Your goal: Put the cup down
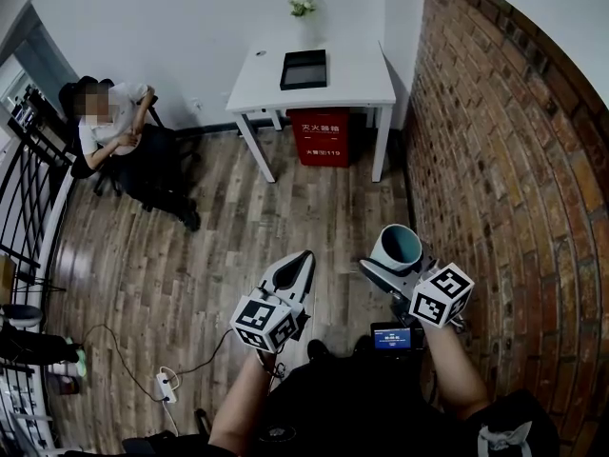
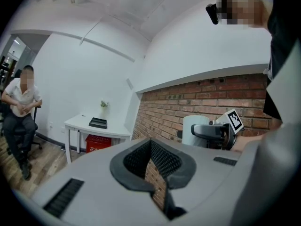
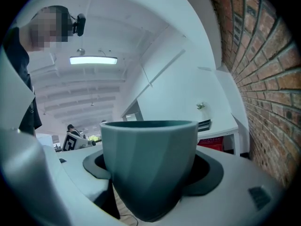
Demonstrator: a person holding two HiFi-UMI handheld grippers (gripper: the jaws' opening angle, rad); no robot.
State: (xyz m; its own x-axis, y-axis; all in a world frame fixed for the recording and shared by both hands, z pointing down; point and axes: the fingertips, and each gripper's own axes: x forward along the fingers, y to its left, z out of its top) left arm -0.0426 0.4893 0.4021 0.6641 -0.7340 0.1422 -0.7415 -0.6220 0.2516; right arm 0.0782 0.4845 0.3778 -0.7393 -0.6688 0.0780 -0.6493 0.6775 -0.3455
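Teal cup (image 1: 397, 247) upright, mouth up, clamped between the jaws of the right tool (image 1: 398, 267), lower right of the head view. White bench (image 1: 357, 84) lies ahead at upper centre, well apart. Left tool (image 1: 297, 267): jaws together, empty.

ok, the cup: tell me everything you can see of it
The cup is a plain, matte one, grey-green outside and teal inside, with faceted sides that taper toward the base. No handle shows, and it looks empty. It sits upright, gripped low on its sides between the jaws of the right gripper. Nothing else touches it. It is held in the air above the wooden floor, close to the brick wall.
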